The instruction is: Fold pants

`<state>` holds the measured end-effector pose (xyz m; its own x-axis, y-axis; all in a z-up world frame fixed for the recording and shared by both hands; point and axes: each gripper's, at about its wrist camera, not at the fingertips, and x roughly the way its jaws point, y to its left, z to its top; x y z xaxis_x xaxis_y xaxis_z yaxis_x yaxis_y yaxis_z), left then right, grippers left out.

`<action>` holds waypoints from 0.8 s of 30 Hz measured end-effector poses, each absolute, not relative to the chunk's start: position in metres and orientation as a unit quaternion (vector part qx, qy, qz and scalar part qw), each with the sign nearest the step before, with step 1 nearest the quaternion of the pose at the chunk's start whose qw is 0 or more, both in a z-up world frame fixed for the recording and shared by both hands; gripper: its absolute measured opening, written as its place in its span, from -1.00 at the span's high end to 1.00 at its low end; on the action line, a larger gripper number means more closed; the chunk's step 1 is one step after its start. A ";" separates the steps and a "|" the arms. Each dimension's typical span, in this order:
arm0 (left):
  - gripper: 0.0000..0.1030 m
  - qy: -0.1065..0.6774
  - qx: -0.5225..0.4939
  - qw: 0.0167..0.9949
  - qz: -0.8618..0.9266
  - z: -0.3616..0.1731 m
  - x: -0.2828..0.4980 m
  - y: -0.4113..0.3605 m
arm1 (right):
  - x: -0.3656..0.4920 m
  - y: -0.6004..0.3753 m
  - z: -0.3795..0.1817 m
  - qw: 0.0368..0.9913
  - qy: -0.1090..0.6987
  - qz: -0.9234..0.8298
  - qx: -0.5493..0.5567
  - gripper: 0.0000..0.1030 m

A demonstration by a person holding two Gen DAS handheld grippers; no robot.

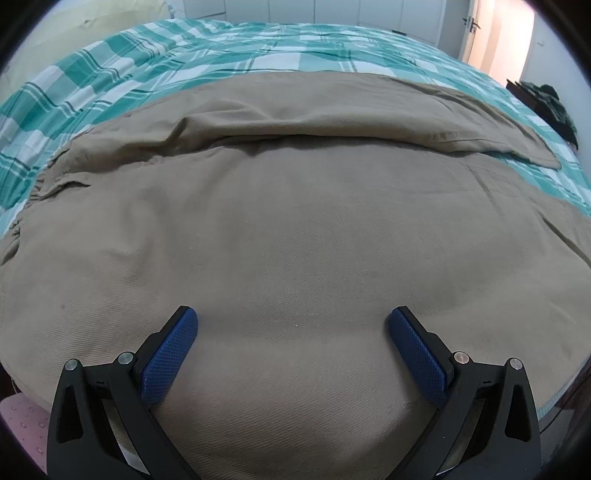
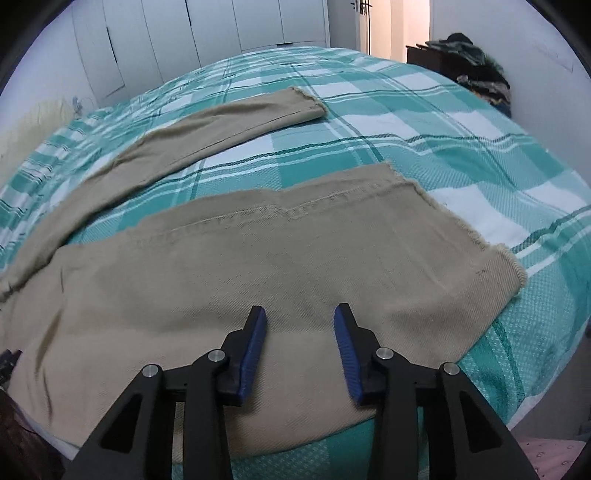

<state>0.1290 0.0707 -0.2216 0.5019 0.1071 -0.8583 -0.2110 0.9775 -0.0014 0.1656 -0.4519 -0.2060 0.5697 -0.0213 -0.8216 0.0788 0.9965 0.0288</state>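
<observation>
Pants (image 1: 295,229) waistband cut off at frame edge; dark clothes pile (image 2: 476,74) too small to ID.

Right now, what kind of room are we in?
Most likely a bedroom. Tan pants lie on a bed with a green plaid bedspread, white wardrobe doors stand behind it, and a pillow rests near the wall.

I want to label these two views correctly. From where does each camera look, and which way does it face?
Left wrist: sits behind the open left tool, low over the upper part of the khaki pants, facing across the checked bedspread.
Right wrist: sits behind the open right tool, over one pant leg, facing the frayed hems and wardrobe.
Shared: pants, bedspread.
</observation>
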 end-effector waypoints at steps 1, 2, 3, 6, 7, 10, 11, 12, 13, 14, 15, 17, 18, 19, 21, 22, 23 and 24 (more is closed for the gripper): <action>-0.99 0.490 -0.053 0.865 0.092 -0.222 0.129 0.071 | 0.167 -0.450 -0.207 0.885 0.463 -0.029 0.034 0.22; -0.99 0.490 -0.053 0.865 0.091 -0.222 0.129 0.071 | 0.167 -0.452 -0.207 0.885 0.463 -0.029 0.041 0.20; -0.99 0.489 -0.052 0.866 0.091 -0.222 0.128 0.071 | 0.168 -0.452 -0.208 0.884 0.463 -0.029 0.046 0.19; -0.99 0.488 -0.051 0.867 0.091 -0.222 0.127 0.070 | 0.169 -0.451 -0.208 0.885 0.462 -0.031 0.047 0.11; -0.99 0.488 -0.051 0.867 0.091 -0.222 0.127 0.071 | 0.169 -0.449 -0.208 0.885 0.462 -0.033 0.042 0.09; -0.99 0.488 -0.051 0.867 0.091 -0.222 0.127 0.070 | 0.169 -0.445 -0.209 0.886 0.461 -0.037 0.029 0.04; -0.99 0.488 -0.051 0.867 0.091 -0.222 0.127 0.070 | 0.169 -0.445 -0.209 0.886 0.461 -0.037 0.030 0.04; -0.99 0.488 -0.051 0.867 0.091 -0.222 0.127 0.070 | 0.169 -0.446 -0.209 0.886 0.461 -0.037 0.032 0.03; -0.99 0.488 -0.051 0.867 0.091 -0.222 0.127 0.070 | 0.168 -0.447 -0.209 0.886 0.461 -0.037 0.033 0.03; -0.99 0.488 -0.051 0.867 0.091 -0.222 0.126 0.070 | 0.168 -0.447 -0.209 0.886 0.461 -0.037 0.033 0.03; -0.99 0.488 -0.051 0.867 0.091 -0.222 0.127 0.070 | 0.168 -0.447 -0.209 0.886 0.461 -0.037 0.032 0.03; -0.99 0.488 -0.051 0.867 0.091 -0.222 0.126 0.070 | 0.168 -0.447 -0.209 0.886 0.461 -0.038 0.033 0.03; -0.99 0.488 -0.051 0.867 0.091 -0.222 0.127 0.070 | 0.168 -0.447 -0.209 0.886 0.461 -0.038 0.033 0.03; -0.99 0.488 -0.051 0.867 0.091 -0.222 0.127 0.070 | 0.168 -0.447 -0.208 0.886 0.461 -0.038 0.032 0.03; -0.99 0.488 -0.051 0.867 0.091 -0.222 0.127 0.070 | 0.168 -0.448 -0.208 0.886 0.461 -0.037 0.033 0.03; -0.99 0.488 -0.051 0.867 0.091 -0.222 0.127 0.070 | 0.168 -0.448 -0.208 0.886 0.461 -0.037 0.033 0.02; -0.99 0.488 -0.051 0.867 0.091 -0.222 0.127 0.070 | 0.169 -0.448 -0.208 0.886 0.461 -0.037 0.032 0.02; -0.99 0.488 -0.051 0.867 0.091 -0.222 0.126 0.070 | 0.169 -0.448 -0.208 0.886 0.461 -0.037 0.032 0.02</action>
<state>0.1265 0.0704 -0.2218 0.5072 0.1078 -0.8551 -0.2082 0.9781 -0.0002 0.1687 -0.4476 -0.2083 0.5729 -0.0371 -0.8188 0.0955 0.9952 0.0217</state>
